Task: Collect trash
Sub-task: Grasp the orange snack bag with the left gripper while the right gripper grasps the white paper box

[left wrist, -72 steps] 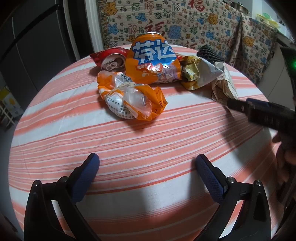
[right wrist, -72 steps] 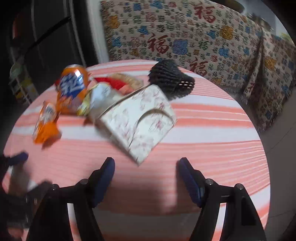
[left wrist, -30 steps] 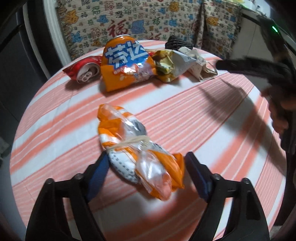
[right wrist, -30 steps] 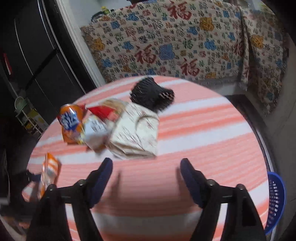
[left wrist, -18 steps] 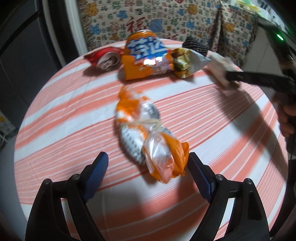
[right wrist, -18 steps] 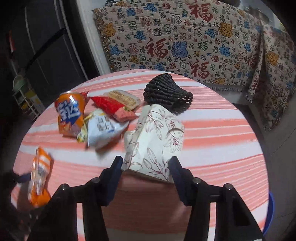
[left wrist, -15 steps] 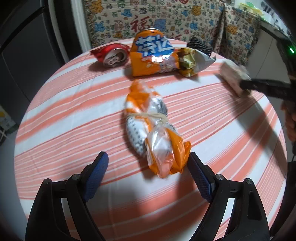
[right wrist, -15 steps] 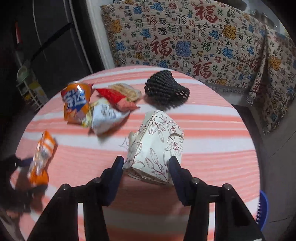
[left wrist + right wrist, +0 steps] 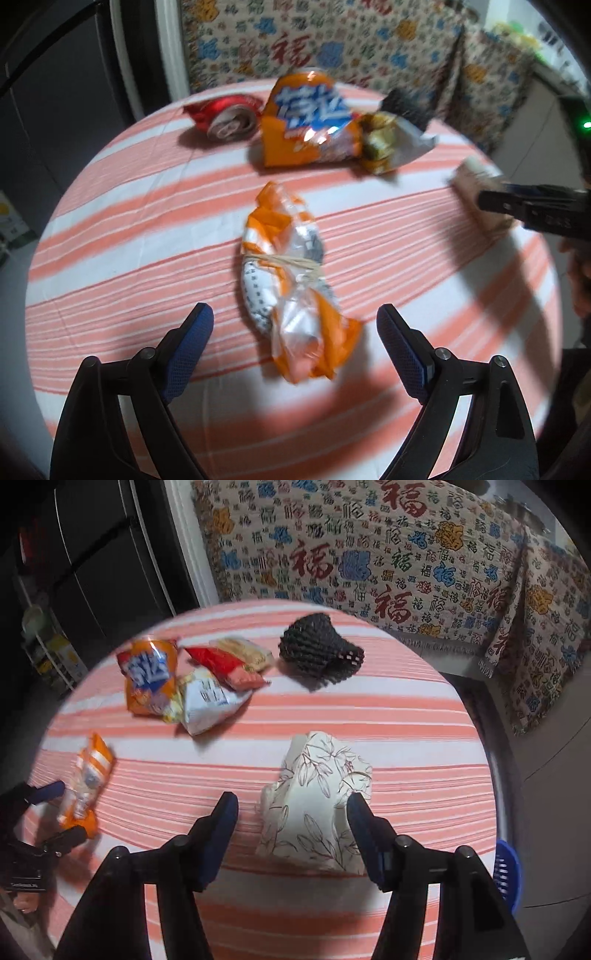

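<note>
My left gripper (image 9: 295, 325) is open around the near end of a crumpled orange and clear wrapper (image 9: 291, 280) tied with a rubber band; the pads stand apart from it. The same wrapper (image 9: 86, 779) shows at the left in the right wrist view. My right gripper (image 9: 291, 808) is open, with the white leaf-print paper box (image 9: 317, 805) between its fingers, right pad close to it. Farther back lie an orange crushed can (image 9: 306, 122), a red crushed can (image 9: 225, 118), a silver snack bag (image 9: 395, 146) and black foam netting (image 9: 317, 651).
The round table (image 9: 129, 221) has an orange and white striped cloth. A blue basket (image 9: 508, 871) stands on the floor at the table's right edge. A patterned cloth (image 9: 388, 554) hangs behind, and dark cabinets (image 9: 96, 554) are at the left.
The left gripper dragged the wrapper toward itself. The right gripper shut on the leaf-print box, pulled it away from the pile toward the right edge, then opened wider.
</note>
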### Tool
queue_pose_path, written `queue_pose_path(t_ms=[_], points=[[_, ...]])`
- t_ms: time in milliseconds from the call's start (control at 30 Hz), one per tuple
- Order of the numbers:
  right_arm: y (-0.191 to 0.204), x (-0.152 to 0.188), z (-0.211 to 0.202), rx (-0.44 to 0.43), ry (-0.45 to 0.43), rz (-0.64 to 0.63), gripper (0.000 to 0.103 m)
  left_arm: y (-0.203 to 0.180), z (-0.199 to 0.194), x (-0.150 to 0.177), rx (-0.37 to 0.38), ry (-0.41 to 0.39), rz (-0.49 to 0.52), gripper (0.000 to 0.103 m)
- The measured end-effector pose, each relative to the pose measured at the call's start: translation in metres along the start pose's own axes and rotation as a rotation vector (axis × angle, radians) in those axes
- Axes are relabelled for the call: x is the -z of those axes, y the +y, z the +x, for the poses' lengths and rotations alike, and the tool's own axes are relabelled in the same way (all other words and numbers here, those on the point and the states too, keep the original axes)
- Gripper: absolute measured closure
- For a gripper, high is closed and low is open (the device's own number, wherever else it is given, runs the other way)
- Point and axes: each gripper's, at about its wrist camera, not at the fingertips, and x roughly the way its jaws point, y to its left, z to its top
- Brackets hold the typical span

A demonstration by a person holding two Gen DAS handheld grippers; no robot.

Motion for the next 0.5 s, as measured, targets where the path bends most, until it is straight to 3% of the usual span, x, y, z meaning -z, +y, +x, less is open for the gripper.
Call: queue_pose_path(t_ms=[33, 67, 167, 500], points=[[0.002, 0.002, 0.007, 0.023, 0.026, -0.006, 0.047, -0.001, 0.001, 0.001, -0.02, -0.004, 0.006, 0.031], [0.002, 0.005, 0.009, 0.028, 0.035, -0.003, 0.061, -0.001, 0.0, 0.002, 0.002, -0.001, 0.001, 0.047], [0.001, 0.014, -0.005, 0.019, -0.005, 0.007, 0.063, 0.004, -0.009, 0.005, 0.066, -0.03, -0.025, 0.052], [-0.003, 0.033, -0.052, -0.08, -0.075, -0.016, 0.063, -0.021, -0.031, 0.007, 0.14, -0.071, -0.027, 0.053]])
